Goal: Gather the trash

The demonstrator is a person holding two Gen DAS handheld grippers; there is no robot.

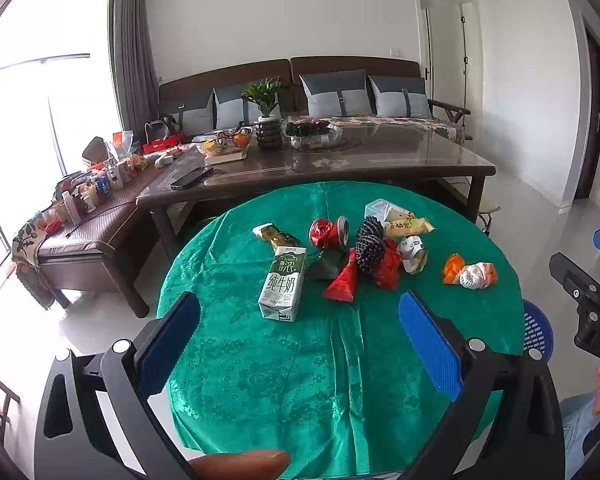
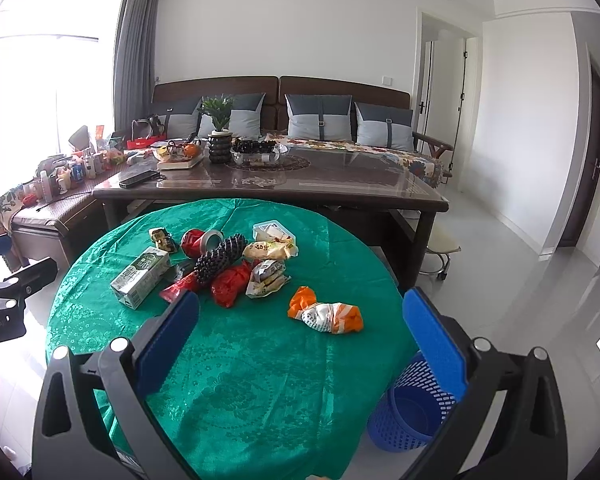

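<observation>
Trash lies on a round table under a green cloth (image 1: 284,380) (image 2: 260,380): a green-white milk carton (image 1: 282,286) (image 2: 140,276), a crushed red can (image 1: 327,233) (image 2: 198,241), a red cone wrapper (image 1: 342,282), a black spiky roller (image 1: 367,246) (image 2: 220,258), red crumpled plastic (image 2: 230,286), snack wrappers (image 1: 406,226) (image 2: 270,272) and an orange-white crumpled wrapper (image 1: 470,274) (image 2: 326,314). My left gripper (image 1: 300,344) is open, short of the carton. Open too, my right gripper (image 2: 300,344) hovers near the orange-white wrapper. A blue mesh bin (image 2: 410,408) (image 1: 538,330) stands on the floor at the table's right.
Behind the round table stands a dark glass-topped coffee table (image 1: 380,160) (image 2: 340,192) with a phone (image 1: 190,178), a plant and fruit bowls. A sofa with cushions (image 2: 320,120) is beyond it. A cluttered bench (image 1: 84,216) sits left. White floor lies right.
</observation>
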